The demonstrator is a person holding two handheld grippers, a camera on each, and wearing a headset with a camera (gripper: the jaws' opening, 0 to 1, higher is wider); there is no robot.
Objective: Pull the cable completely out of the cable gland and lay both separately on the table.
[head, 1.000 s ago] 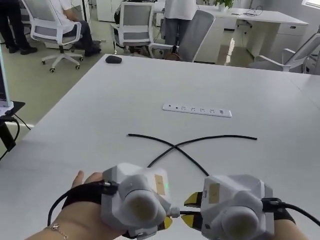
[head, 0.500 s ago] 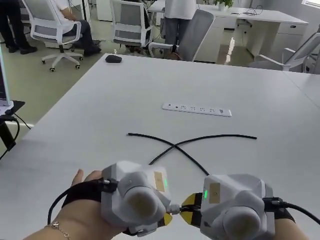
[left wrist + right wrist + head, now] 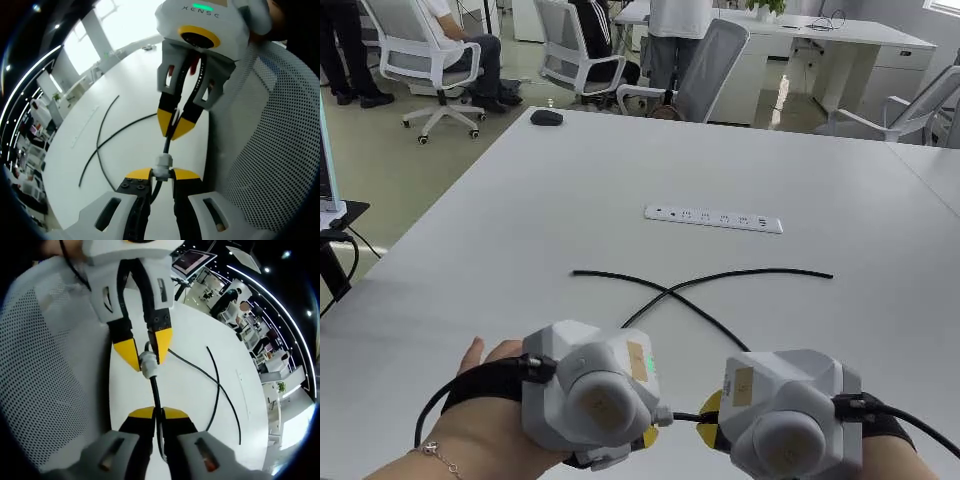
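Above the table (image 3: 620,170), left tongs (image 3: 162,174) pinch white gland (image 3: 162,165), right tongs (image 3: 158,413) pinch black cable (image 3: 154,390)

White, rounded left tool (image 3: 650,438) and matching right tool (image 3: 708,426): yellow-tipped black jaws, tan labels (image 3: 639,364), black leads (image 3: 910,421). Black hand straps (image 3: 485,385); seemingly a thin bracelet (image 3: 438,458).

white bench (image 3: 520,220). white power strip (image 3: 713,219) lies flat on it, past the middle, long side across. black mouse (image 3: 547,117) near the far left edge. beyond the far edge a grey office chair (image 3: 708,70), beside it a white mesh chair (image 3: 565,45). further left another white chair (image 3: 392,35) with a seated person (image 3: 475,55). standing person (image 3: 680,15) behind the grey chair. white desk (image 3: 840,35) far right. pale green floor (image 3: 390,170).
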